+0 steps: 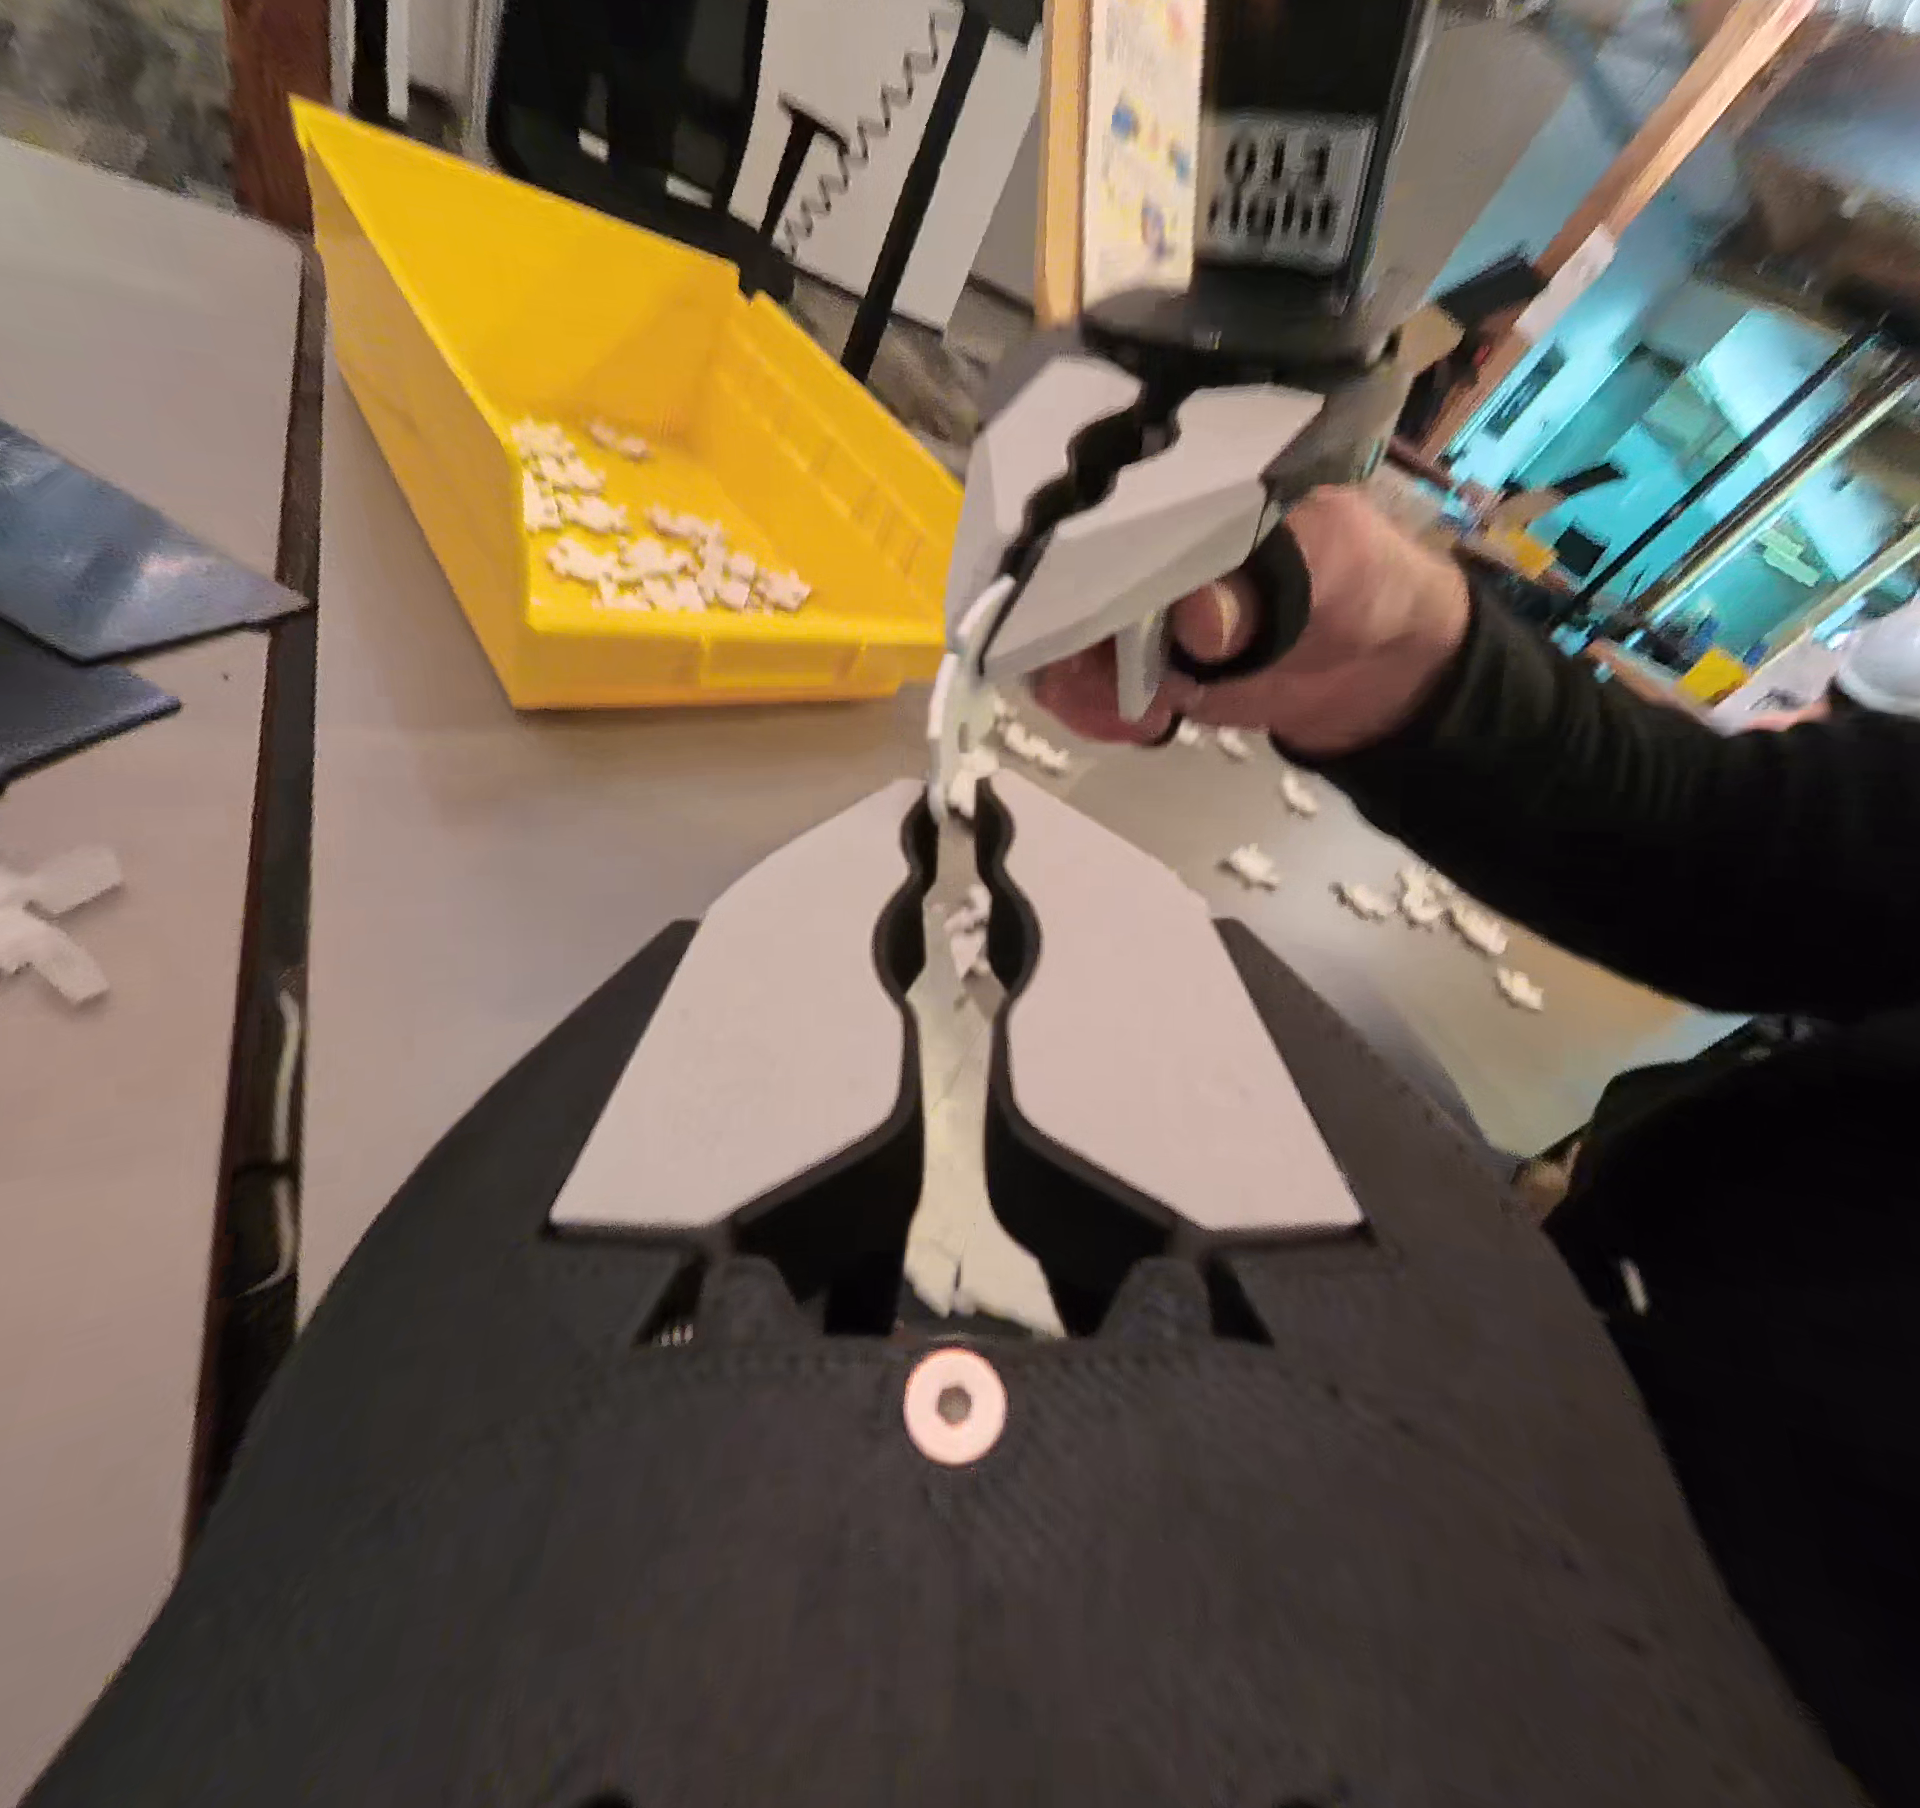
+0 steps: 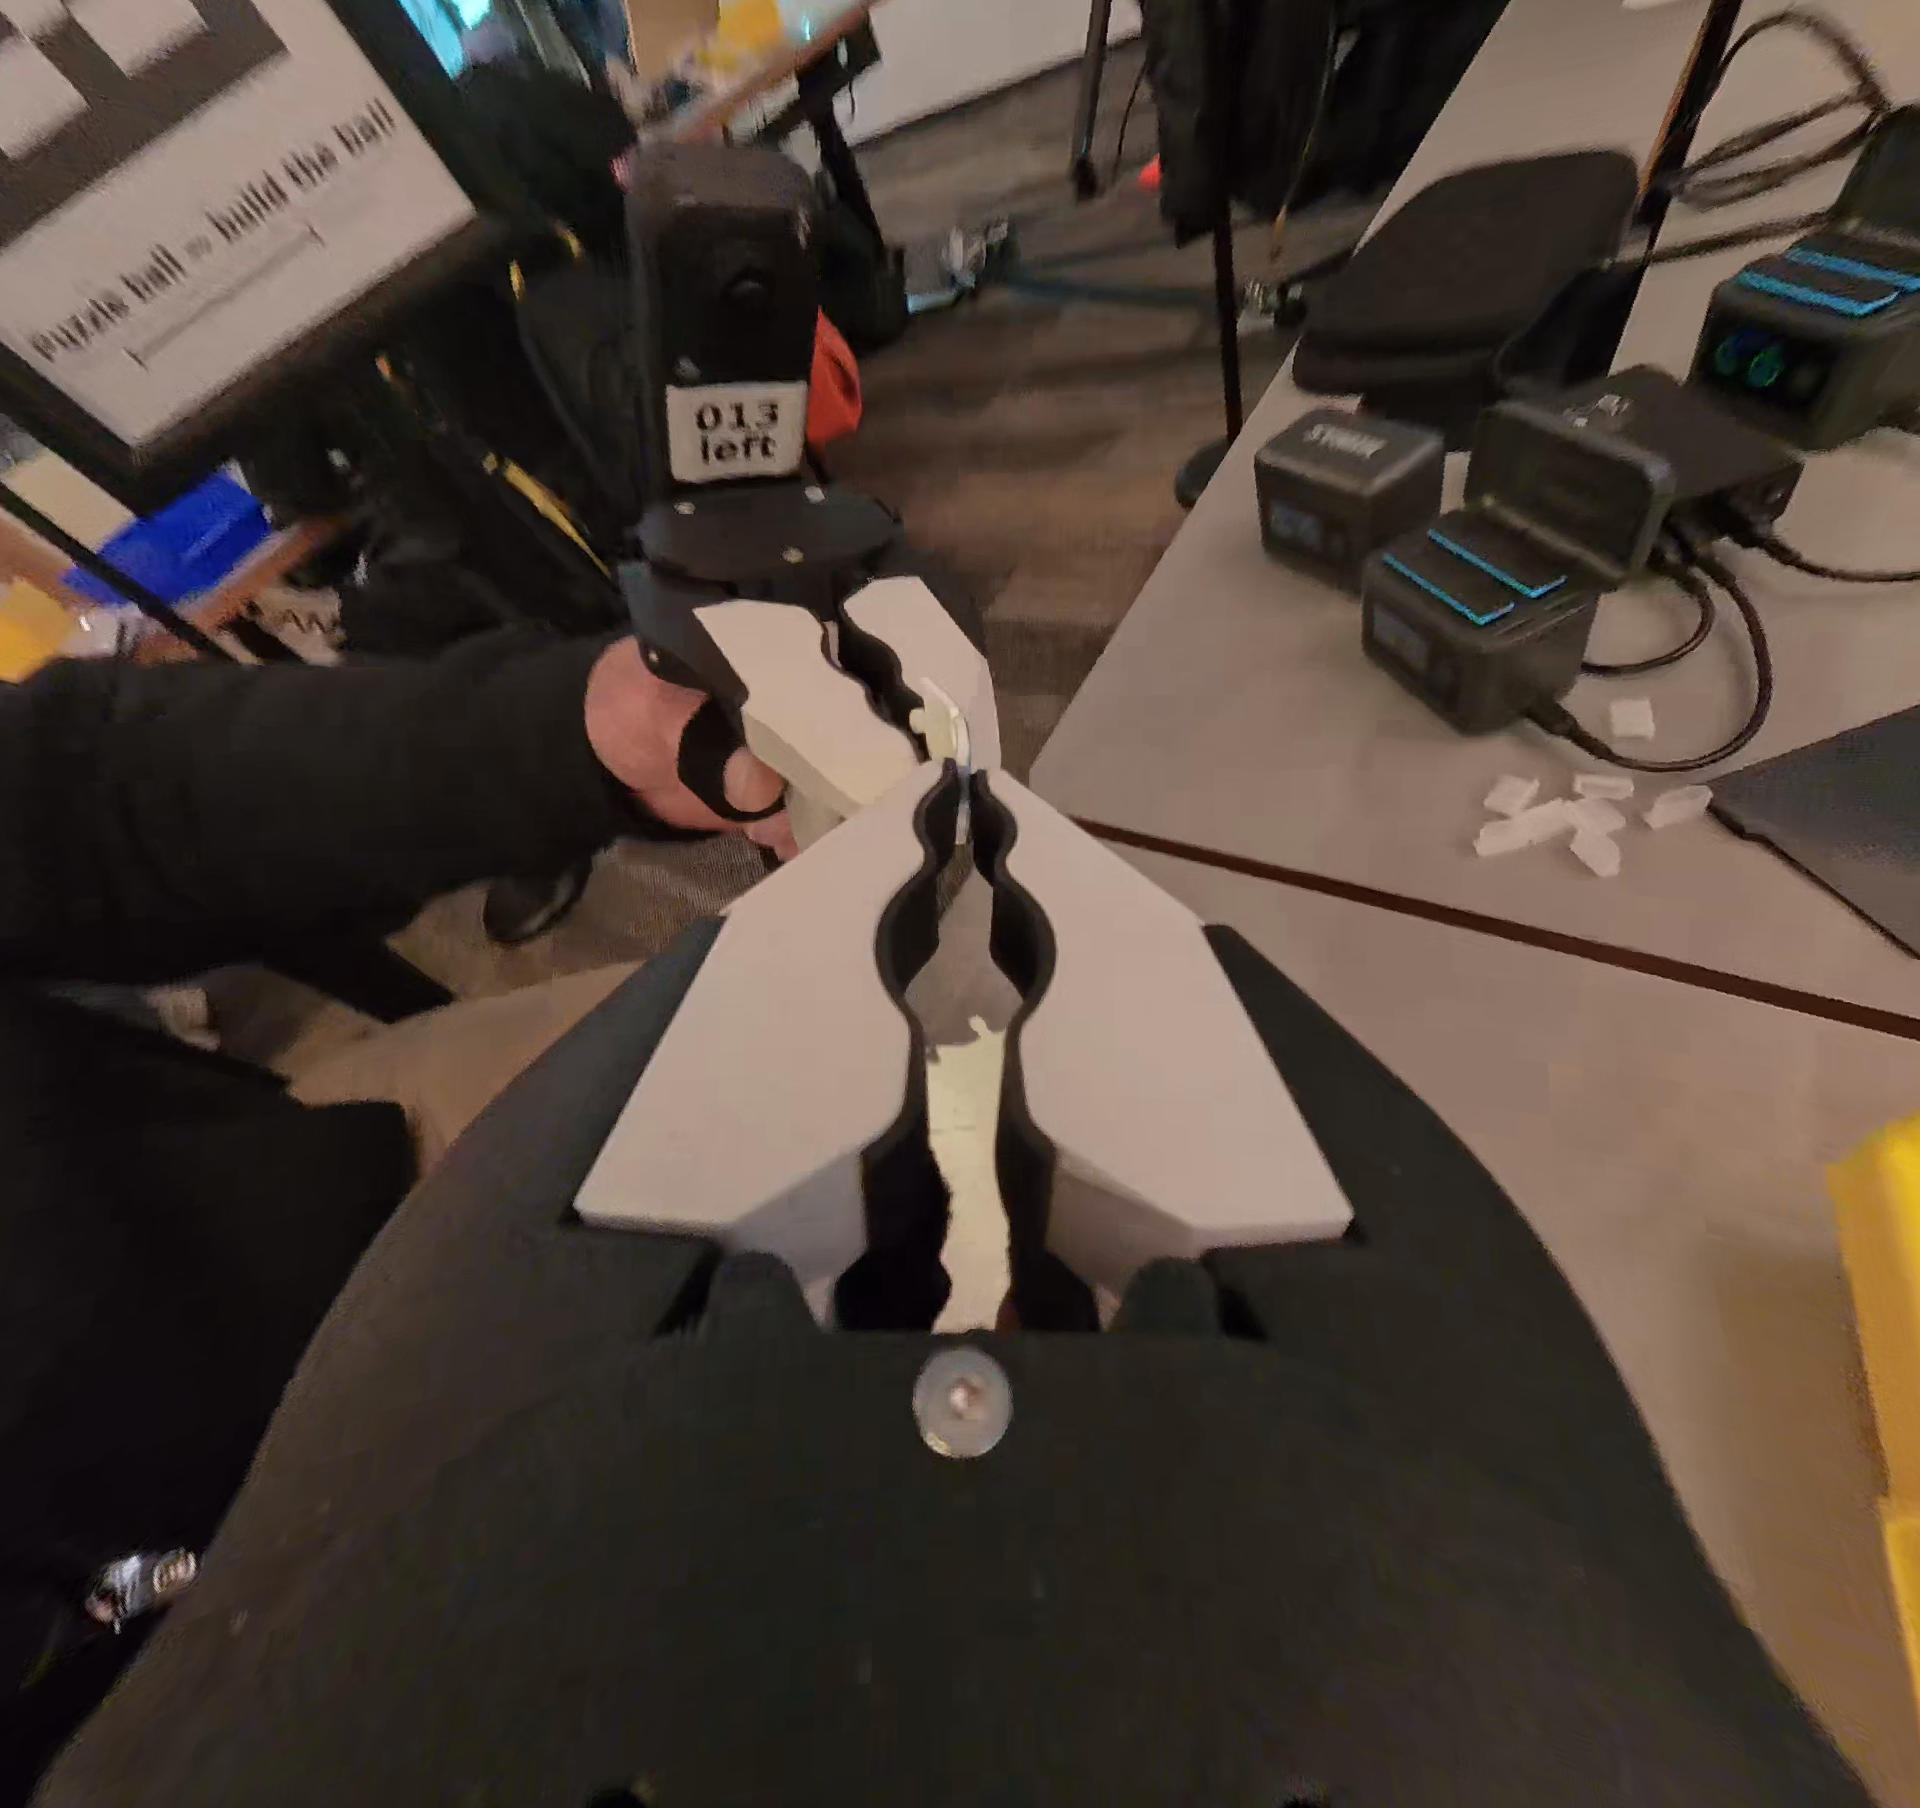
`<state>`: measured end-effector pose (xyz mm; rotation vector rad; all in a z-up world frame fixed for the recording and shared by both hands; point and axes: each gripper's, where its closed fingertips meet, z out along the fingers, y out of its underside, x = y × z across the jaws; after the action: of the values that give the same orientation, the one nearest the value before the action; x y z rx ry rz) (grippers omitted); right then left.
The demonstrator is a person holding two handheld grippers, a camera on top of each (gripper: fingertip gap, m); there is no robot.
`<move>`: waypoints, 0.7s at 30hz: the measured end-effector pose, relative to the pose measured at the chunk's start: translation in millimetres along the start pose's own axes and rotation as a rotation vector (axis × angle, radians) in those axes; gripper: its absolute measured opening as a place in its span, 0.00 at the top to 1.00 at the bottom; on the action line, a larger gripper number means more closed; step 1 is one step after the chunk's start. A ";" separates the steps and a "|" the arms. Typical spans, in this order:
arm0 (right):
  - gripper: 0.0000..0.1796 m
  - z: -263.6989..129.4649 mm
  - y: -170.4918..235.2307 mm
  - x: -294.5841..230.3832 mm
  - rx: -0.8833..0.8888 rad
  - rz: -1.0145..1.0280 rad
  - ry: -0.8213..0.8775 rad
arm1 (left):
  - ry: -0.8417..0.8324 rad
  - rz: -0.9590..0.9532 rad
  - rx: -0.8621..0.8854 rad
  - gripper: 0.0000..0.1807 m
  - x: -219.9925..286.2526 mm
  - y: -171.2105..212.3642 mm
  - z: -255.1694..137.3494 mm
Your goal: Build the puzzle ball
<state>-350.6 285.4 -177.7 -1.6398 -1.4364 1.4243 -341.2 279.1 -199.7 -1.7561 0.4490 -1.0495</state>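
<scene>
Left wrist view, tongs (image 1: 958, 802) pinching puzzle strip (image 1: 961, 719)

Yellow bin (image 1: 436, 324); white puzzle pieces (image 1: 665, 553); grey table (image 1: 499, 875); grey-black tongs (image 1: 951, 802)

Grey tabletops (image 2: 1299, 636) meeting at a dark seam, patterned carpet floor (image 2: 1039, 387), teal-lit glass partitions (image 1: 1704, 470)

black charger boxes (image 2: 1475, 605) with cables | black pouch (image 2: 1475, 272) | grey table (image 2: 1299, 937)
</scene>
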 end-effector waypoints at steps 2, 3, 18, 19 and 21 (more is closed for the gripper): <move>1.00 -6.1 -8.2 -4.2 0.077 0.020 0.011 | 0.035 -0.030 0.084 1.00 5.9 -13.8 -2.1; 1.00 -8.2 -10.1 -5.6 0.103 0.025 0.020 | 0.049 -0.047 0.118 1.00 8.1 -19.1 -3.2; 1.00 -28.5 -8.8 -18.2 0.309 0.086 0.074 | 0.175 -0.124 0.282 0.95 32.7 -41.3 1.6; 1.00 -28.9 -8.1 -18.7 0.318 0.087 0.077 | 0.174 -0.128 0.284 0.95 33.4 -41.4 2.3; 1.00 -30.0 -6.9 -19.2 0.333 0.081 0.086 | 0.174 -0.126 0.283 0.94 34.8 -41.2 3.8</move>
<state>-323.0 276.8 -155.7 -1.5387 -1.0305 1.5236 -325.5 274.6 -148.2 -1.4628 0.2827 -1.2952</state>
